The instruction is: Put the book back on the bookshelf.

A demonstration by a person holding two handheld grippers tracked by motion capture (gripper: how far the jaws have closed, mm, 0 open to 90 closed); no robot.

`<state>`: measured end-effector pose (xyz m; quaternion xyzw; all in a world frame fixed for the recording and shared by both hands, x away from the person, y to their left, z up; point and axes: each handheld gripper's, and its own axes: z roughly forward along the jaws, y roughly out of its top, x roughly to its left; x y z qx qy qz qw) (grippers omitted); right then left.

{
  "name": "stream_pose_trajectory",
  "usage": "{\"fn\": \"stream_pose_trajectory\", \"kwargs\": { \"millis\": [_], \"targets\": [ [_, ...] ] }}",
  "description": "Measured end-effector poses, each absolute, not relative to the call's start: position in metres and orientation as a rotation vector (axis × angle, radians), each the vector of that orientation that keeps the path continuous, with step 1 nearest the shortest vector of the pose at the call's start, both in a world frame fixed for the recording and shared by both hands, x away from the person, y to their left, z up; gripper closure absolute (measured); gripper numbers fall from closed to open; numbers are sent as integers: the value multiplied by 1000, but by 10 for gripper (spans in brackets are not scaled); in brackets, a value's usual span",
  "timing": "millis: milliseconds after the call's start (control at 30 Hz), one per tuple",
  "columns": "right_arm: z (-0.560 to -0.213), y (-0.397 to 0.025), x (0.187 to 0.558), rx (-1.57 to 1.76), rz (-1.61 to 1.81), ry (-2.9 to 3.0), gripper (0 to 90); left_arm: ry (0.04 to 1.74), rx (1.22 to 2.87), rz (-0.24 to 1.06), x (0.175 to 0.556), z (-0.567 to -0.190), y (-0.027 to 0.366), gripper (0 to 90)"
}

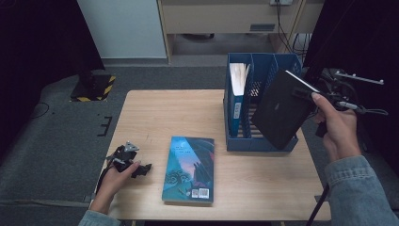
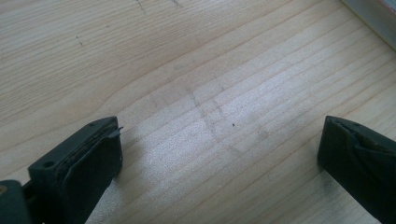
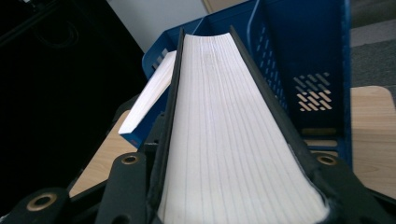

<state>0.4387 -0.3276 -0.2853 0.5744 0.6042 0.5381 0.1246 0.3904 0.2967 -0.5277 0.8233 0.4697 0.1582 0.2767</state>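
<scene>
Gripping a black book between its fingers, the right gripper holds it tilted over the blue file rack, long axis slanting toward the slots, while the left gripper, fingers apart, rests on the desk.

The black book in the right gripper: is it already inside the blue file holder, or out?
Out. The right gripper holds the black book tilted in front of the blue file holder, above the table.
</scene>
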Motion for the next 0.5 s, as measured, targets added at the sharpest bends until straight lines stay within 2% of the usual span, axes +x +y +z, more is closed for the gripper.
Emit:
{"fn": "stream_pose_trajectory", "kwargs": {
  "millis": [500],
  "targets": [
    [-285, -363, 437, 1702, 1497, 1728, 526, 1260, 2211, 427, 390, -528, 296, 0]
  ]
}}
